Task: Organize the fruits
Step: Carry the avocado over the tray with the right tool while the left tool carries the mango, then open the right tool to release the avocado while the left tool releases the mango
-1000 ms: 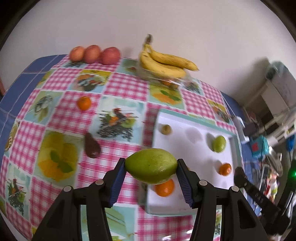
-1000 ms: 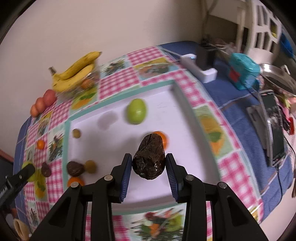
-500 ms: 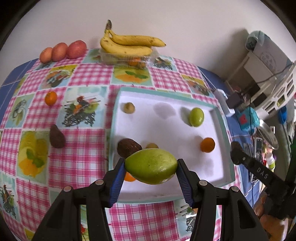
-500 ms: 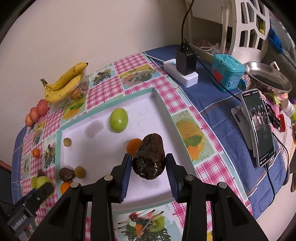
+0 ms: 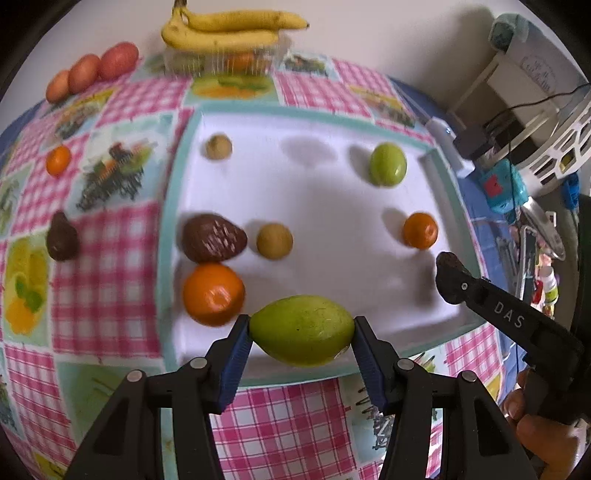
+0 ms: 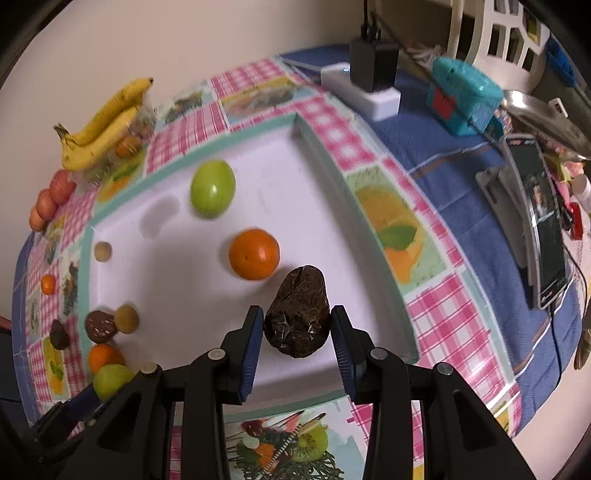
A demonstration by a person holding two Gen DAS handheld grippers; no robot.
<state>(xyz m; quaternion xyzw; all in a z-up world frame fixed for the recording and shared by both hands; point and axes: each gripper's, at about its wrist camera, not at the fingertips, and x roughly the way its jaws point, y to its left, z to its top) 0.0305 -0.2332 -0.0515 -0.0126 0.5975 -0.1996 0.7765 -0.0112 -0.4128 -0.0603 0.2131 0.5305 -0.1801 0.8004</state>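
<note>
My left gripper (image 5: 301, 338) is shut on a green mango (image 5: 301, 334), held low over the front edge of the white tray (image 5: 332, 199). In the tray lie a brown avocado (image 5: 213, 242), two oranges (image 5: 213, 293) (image 5: 420, 230), two small tan fruits (image 5: 274, 240) (image 5: 218, 146) and a round green fruit (image 5: 388, 164). My right gripper (image 6: 297, 326) is shut on a dark wrinkled avocado (image 6: 299, 317) just above the tray's near right part (image 6: 354, 295), beside an orange (image 6: 254, 253). The right gripper (image 5: 448, 266) also shows in the left wrist view.
On the checked cloth left of the tray lie a small orange (image 5: 58, 160) and a dark avocado (image 5: 61, 240). Bananas (image 5: 229, 29) on a clear box and three red fruits (image 5: 92, 70) sit at the back. A power strip (image 6: 364, 92), teal box (image 6: 465, 96) and phone (image 6: 543, 221) stand right.
Both grippers have come in lower and closer over the tray with their fruits still held. The left one has moved from over the cloth to the tray's front edge.
</note>
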